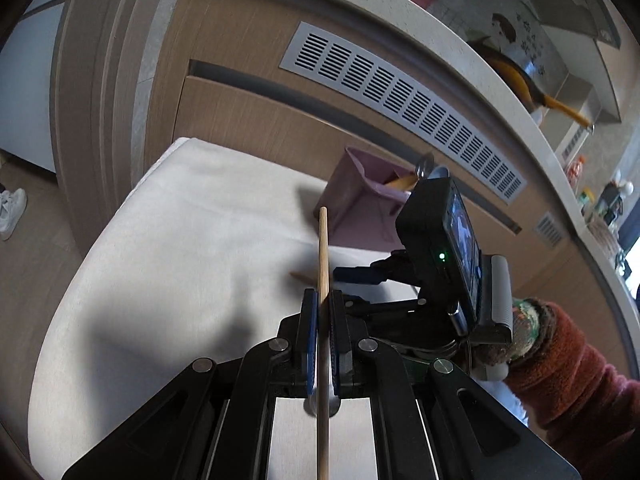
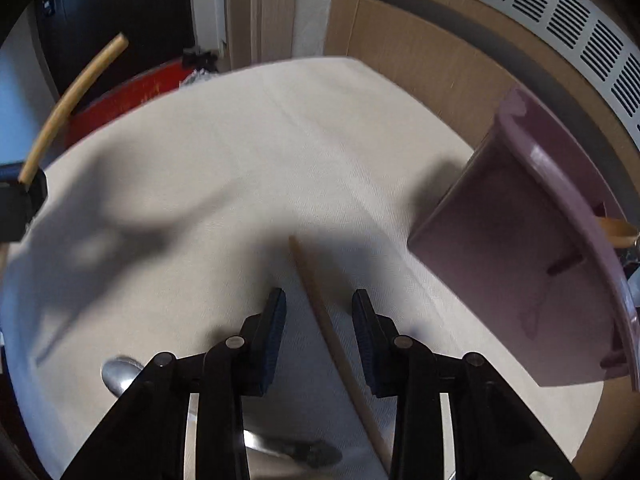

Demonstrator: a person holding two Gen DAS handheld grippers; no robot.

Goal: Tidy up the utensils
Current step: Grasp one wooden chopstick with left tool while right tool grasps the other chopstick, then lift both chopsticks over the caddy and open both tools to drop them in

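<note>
My left gripper (image 1: 323,300) is shut on a wooden chopstick (image 1: 322,248) and holds it above the white cloth-covered table (image 1: 180,240); this chopstick also shows at the left in the right wrist view (image 2: 72,104). My right gripper (image 2: 319,300) is open, its fingers on either side of a second wooden chopstick (image 2: 320,304) lying on the cloth. A mauve utensil holder (image 1: 360,196) stands at the table's far side, with a spoon and wooden pieces in it; it also shows at the right in the right wrist view (image 2: 532,248).
A metal spoon (image 2: 120,372) lies on the cloth below my right gripper's left finger, and another metal utensil (image 2: 296,452) lies under the gripper. Wooden cabinets with a vent grille (image 1: 400,108) stand behind the table. A counter with a yellow pan (image 1: 520,80) is above.
</note>
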